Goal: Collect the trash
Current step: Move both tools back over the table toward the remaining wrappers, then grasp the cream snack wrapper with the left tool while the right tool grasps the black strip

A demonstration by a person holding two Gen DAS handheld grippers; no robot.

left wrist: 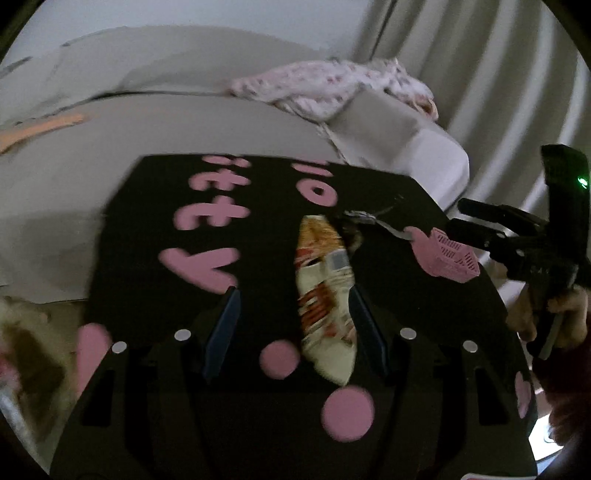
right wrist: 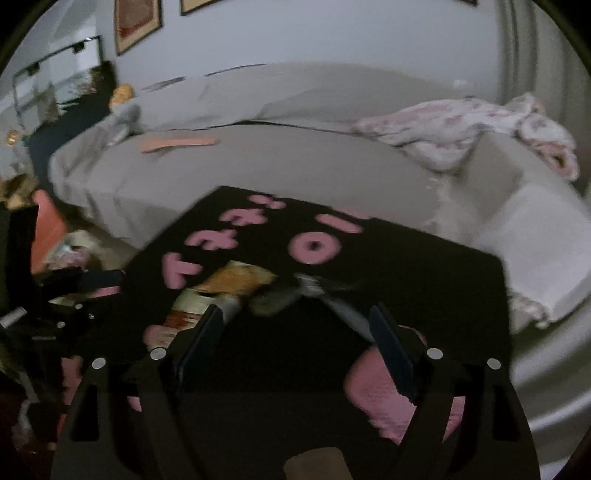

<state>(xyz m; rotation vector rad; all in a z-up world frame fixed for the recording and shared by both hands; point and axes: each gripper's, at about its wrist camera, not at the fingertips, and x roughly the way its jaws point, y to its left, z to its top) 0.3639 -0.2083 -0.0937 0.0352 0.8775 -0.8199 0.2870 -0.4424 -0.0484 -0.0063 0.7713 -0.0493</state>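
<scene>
Nearest the lens in the left wrist view, the left tool [left wrist: 293,314] stands with its two dark fingers apart, not clamped on anything. A crinkled snack wrapper [left wrist: 325,295], cream with orange and red print, lies lengthwise between them, closer to the right-hand finger; whether it touches that finger I cannot tell. It rests on a black mat [left wrist: 147,240] with flat pink characters and dots. Beyond the wrapper's far tip sits a small dark, fuzzy clump of debris [left wrist: 354,225]. At the right edge of the frame the right tool [left wrist: 480,240] reaches in over the mat. Above, a grey bed [left wrist: 147,122] fills the upper half, with a pink-flowered cloth [left wrist: 325,85] bunched in the upper middle and pale curtains [left wrist: 480,55] at upper right.

From the right wrist view, the right tool [right wrist: 297,325] also has its fingers spread, gripping nothing. Blurred, the wrapper [right wrist: 221,291] lies left of centre, just beyond the left-hand finger, and the debris [right wrist: 280,299] sits between and ahead of the fingertips. Framed pictures [right wrist: 138,22] hang at upper left.
</scene>
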